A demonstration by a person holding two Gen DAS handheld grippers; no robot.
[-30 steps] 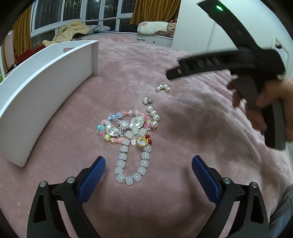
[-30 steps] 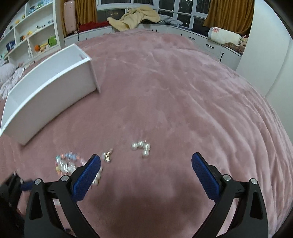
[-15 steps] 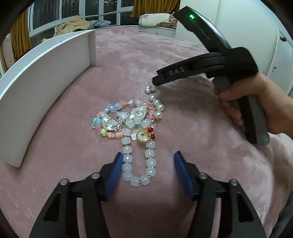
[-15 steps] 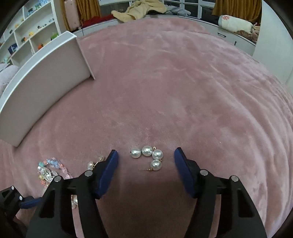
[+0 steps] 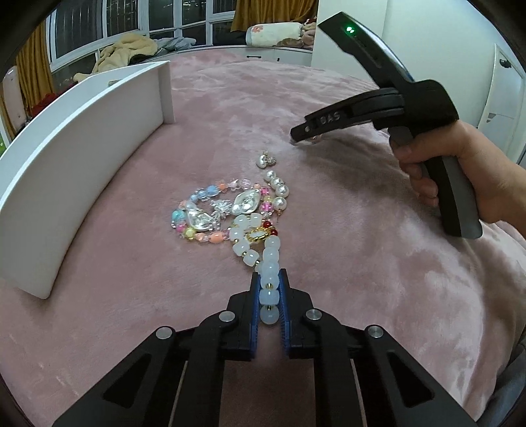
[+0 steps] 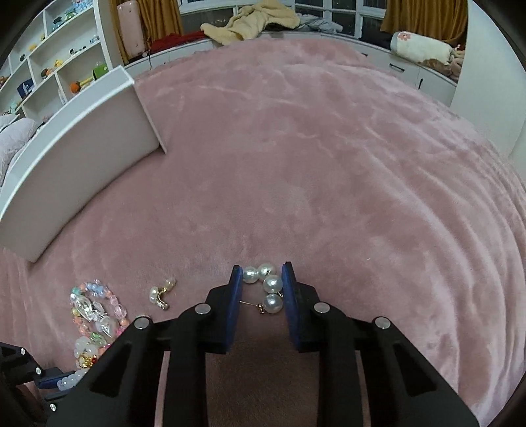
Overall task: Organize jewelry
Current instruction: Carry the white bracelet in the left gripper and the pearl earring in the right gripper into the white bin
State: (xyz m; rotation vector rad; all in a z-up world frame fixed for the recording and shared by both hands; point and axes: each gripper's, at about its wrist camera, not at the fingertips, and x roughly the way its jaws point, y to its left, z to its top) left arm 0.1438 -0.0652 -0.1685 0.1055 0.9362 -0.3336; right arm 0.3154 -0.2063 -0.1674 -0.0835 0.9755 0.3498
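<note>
A pile of jewelry lies on the pink blanket. My left gripper (image 5: 269,279) is shut on a white jade-like bead bracelet (image 5: 268,259) at its near end. Beyond it lie a colourful bead bracelet (image 5: 203,210), a pearl strand (image 5: 277,190) and a small pearl earring (image 5: 265,159). My right gripper (image 6: 262,272) is closed around a pearl earring cluster (image 6: 268,284) on the blanket; it also shows in the left wrist view (image 5: 302,139). The small earring (image 6: 160,294) and the colourful bracelet (image 6: 93,308) show at the lower left of the right wrist view.
A white open box (image 5: 82,157) stands to the left on the blanket, also in the right wrist view (image 6: 79,157). The pink blanket (image 6: 328,164) stretches far ahead. Shelves (image 6: 49,65) and a window bench with clothes (image 6: 256,19) are in the background.
Both grippers have closed: the left onto the white bead bracelet, the right around the pearl earring cluster. Both moved forward and down toward the jewelry.
</note>
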